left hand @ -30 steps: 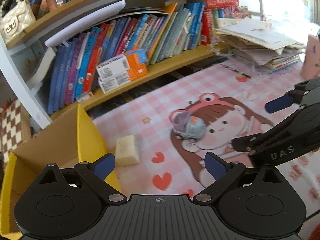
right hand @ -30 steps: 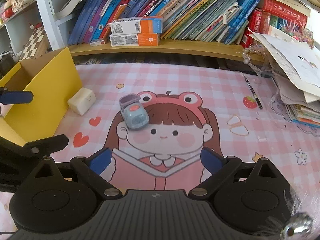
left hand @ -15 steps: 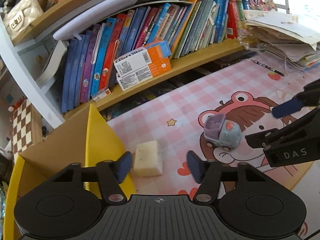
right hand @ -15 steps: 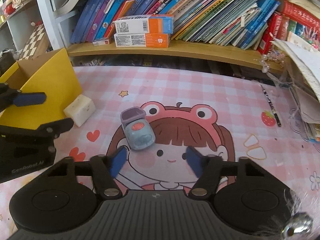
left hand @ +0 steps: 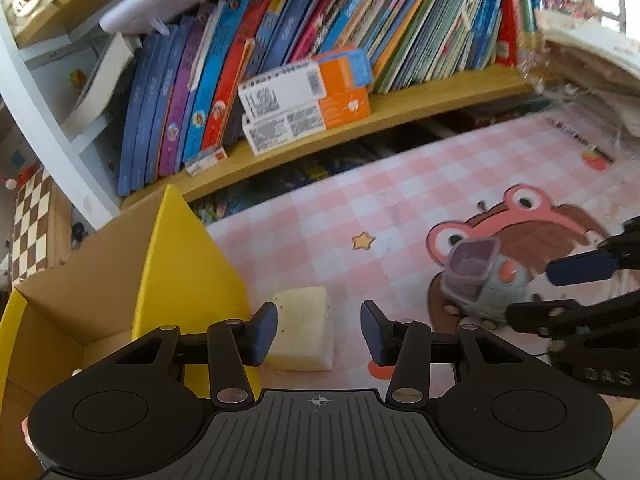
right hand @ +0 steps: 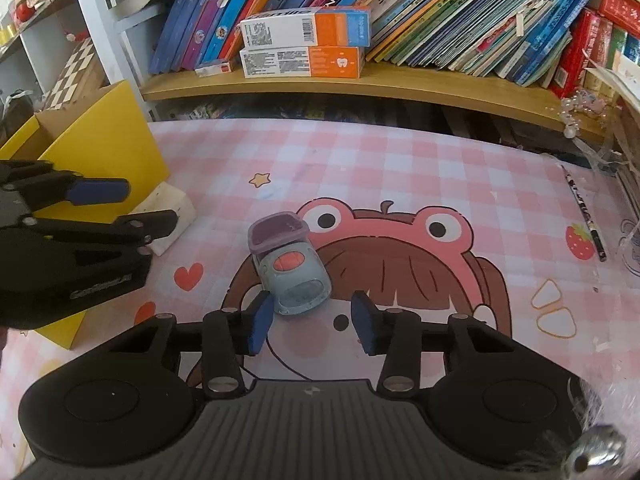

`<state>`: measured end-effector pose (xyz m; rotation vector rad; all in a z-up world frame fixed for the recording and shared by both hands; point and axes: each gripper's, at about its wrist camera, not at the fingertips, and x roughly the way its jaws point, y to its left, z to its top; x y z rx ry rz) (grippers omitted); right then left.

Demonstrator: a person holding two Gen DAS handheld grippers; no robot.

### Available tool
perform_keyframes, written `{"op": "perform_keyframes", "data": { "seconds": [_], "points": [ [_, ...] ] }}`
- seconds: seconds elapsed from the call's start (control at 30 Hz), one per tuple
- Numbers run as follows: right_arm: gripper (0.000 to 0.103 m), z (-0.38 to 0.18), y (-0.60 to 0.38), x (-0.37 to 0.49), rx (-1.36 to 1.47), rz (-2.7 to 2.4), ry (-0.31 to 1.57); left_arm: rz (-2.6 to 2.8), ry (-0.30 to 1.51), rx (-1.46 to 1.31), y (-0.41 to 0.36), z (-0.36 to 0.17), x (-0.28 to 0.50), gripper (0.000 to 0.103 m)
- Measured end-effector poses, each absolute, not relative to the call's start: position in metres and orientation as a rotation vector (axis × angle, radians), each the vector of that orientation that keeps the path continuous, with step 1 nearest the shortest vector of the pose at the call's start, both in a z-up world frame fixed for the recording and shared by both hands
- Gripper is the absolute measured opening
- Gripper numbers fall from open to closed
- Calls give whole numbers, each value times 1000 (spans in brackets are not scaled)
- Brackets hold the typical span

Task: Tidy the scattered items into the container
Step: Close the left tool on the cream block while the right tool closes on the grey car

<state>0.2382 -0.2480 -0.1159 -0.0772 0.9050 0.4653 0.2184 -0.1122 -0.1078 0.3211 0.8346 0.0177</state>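
Observation:
A pale sponge block (left hand: 304, 332) lies on the pink mat beside the yellow cardboard box (left hand: 188, 264). My left gripper (left hand: 318, 334) is open, its blue pads either side of the sponge's near end, not gripping it. A grey-blue toy car (right hand: 290, 270) with a purple back sits on the mat's cartoon face. My right gripper (right hand: 312, 322) is open, its pads just short of the car's front. The car (left hand: 480, 284) and right gripper (left hand: 576, 292) show at the right of the left wrist view; the box (right hand: 104, 148), sponge (right hand: 176, 216) and left gripper (right hand: 116, 208) show at the right wrist view's left.
A wooden shelf (right hand: 360, 80) with books and two orange-and-white cartons (right hand: 304, 44) runs along the back. A pen (right hand: 586, 216) and a stack of papers lie at the mat's right edge. A checkered board (left hand: 32, 216) stands left of the box.
Both grippers have moved forward and narrowed their jaws. The left now brackets the sponge; the right has closed in on the toy car. Neither object has moved.

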Motion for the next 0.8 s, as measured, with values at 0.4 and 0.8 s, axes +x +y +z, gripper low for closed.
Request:
{"op": "perform_keyframes", "data": {
  "seconds": [0.4,0.8],
  "points": [
    [37,-121,-238,241,-118,519,874,56,876,380,-117,-133,234,47],
    [37,-123,-230,246,-145,534,845,41,862,363,-109,-134,232,27]
  ]
}}
